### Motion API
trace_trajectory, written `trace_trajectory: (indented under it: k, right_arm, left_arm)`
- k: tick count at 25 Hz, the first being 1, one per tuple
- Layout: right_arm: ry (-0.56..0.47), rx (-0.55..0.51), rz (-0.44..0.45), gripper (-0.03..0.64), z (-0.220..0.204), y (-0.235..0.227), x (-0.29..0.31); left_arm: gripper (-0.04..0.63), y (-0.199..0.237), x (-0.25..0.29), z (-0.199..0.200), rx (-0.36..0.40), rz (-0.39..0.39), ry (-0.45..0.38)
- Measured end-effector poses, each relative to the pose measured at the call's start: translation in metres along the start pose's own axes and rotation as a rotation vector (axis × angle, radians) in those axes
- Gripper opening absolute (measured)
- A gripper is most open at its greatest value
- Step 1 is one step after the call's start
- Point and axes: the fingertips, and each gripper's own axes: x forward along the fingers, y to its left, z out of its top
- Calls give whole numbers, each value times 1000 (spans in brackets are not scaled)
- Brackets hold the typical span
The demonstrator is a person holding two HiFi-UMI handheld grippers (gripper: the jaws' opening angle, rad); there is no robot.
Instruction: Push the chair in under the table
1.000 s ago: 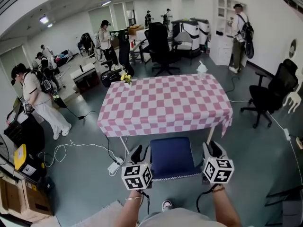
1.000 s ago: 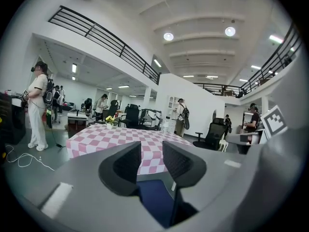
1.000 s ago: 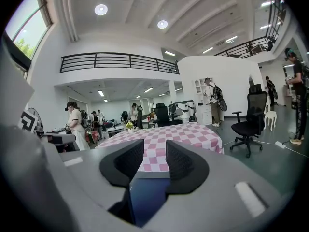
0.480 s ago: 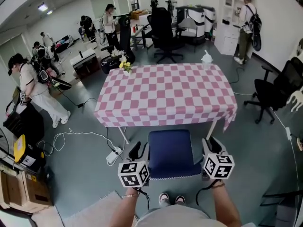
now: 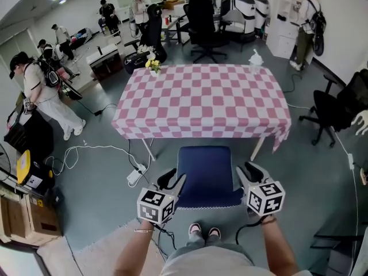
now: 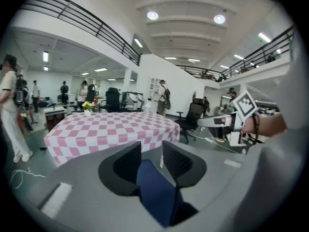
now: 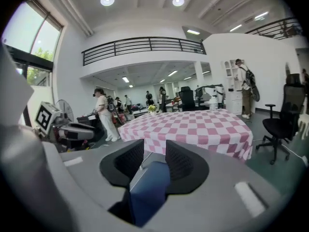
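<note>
Left gripper (image 5: 171,181), right gripper (image 5: 247,171) sank, clamping padded chair (image 5: 206,171).

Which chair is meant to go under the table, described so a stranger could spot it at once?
Find the table with the pink-and-white checked cloth in the middle of the room. At its near side, just clear of the cloth's edge, stands the blue chair. It is the only blue one: the black office chairs beyond the table and to its right have star-shaped bases.

Matt blue cloth, seemingly, on the chair (image 5: 206,171); soft checked cloth over the table (image 5: 201,102); smooth, faintly glossy floor (image 5: 98,194).
</note>
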Motion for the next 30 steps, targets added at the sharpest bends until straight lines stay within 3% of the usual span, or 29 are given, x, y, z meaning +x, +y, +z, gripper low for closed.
trace_trajectory:
  k: [4, 9, 13, 18, 24, 30]
  right_arm:
    - [102, -88, 173, 124, -26, 22, -2]
    - [264, -289, 396, 124, -68, 58, -8]
    - [436, -422, 509, 124, -110, 70, -20]
    - [598, -547, 559, 124, -152, 67, -34]
    - [699, -710, 524, 124, -179, 50, -37]
    - [808, -830, 503, 124, -208, 40, -23]
  left_arm:
    - [143, -25, -3, -21, 104, -163, 116]
    - [144, -44, -8, -59, 268, -255, 280]
    - [146, -64, -15, -99, 367, -360, 446]
    - [147, -67, -24, -144, 465, -414, 583]
    - [158, -51, -27, -176, 616, -379, 691]
    - [161, -39, -13, -208, 689, -354, 756]
